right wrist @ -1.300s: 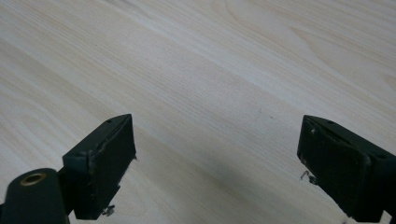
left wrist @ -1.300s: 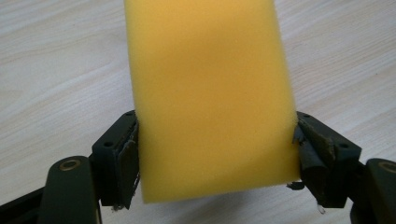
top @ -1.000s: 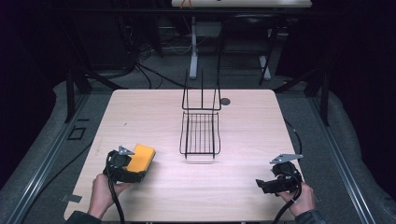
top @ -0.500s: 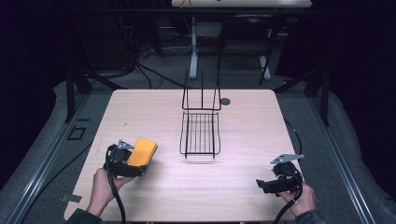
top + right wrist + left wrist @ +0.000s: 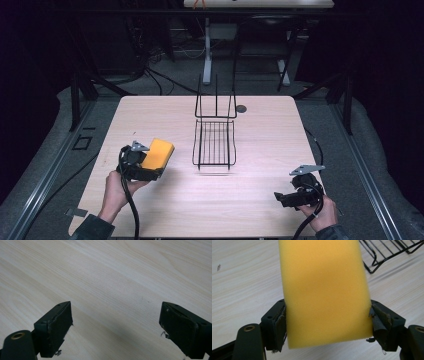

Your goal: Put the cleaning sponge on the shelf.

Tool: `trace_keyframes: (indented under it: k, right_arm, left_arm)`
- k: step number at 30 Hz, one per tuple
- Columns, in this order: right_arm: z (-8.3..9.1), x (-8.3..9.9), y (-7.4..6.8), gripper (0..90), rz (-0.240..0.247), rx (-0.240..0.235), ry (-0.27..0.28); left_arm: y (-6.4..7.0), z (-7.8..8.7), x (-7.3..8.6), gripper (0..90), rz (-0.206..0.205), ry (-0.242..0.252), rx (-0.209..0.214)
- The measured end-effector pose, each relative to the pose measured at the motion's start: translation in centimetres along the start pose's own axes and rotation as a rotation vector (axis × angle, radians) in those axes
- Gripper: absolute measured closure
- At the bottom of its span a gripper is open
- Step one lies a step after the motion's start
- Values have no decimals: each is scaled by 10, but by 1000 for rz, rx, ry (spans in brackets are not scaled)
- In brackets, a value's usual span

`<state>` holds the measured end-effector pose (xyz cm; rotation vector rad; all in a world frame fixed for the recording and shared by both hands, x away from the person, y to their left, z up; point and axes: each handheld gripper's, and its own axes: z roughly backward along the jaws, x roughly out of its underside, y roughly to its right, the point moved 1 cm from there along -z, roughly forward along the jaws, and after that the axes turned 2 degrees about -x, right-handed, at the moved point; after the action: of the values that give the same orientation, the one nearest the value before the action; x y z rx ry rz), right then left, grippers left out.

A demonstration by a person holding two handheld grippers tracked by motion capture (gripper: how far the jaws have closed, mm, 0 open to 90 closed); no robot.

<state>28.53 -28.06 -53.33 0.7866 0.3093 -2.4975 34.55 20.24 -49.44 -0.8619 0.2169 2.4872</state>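
My left gripper (image 5: 150, 167) pinches a yellow rectangular foam sponge (image 5: 157, 152) between both jaws, lifted off the pale wooden table (image 5: 260, 125) at its near left; in the left gripper view the sponge (image 5: 324, 290) stands up between the jaw pads. A black wire rack (image 5: 215, 137) sits at the table's centre, to the right of the sponge and apart from it. My right gripper (image 5: 285, 197) rests at the near right, jaws spread wide over bare wood, holding nothing.
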Motion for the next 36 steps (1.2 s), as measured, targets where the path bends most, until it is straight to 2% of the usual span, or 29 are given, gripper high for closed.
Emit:
trace_keyframes:
  k: [17,36]
  right_arm:
    - [-3,0,1,108,-1,-5,-18]
    - [-1,0,-1,115,9,1,-5]
  left_arm:
    - [16,-9,-31,250,-49,23,48]
    - [32,-13,-52,250,-91,43,81]
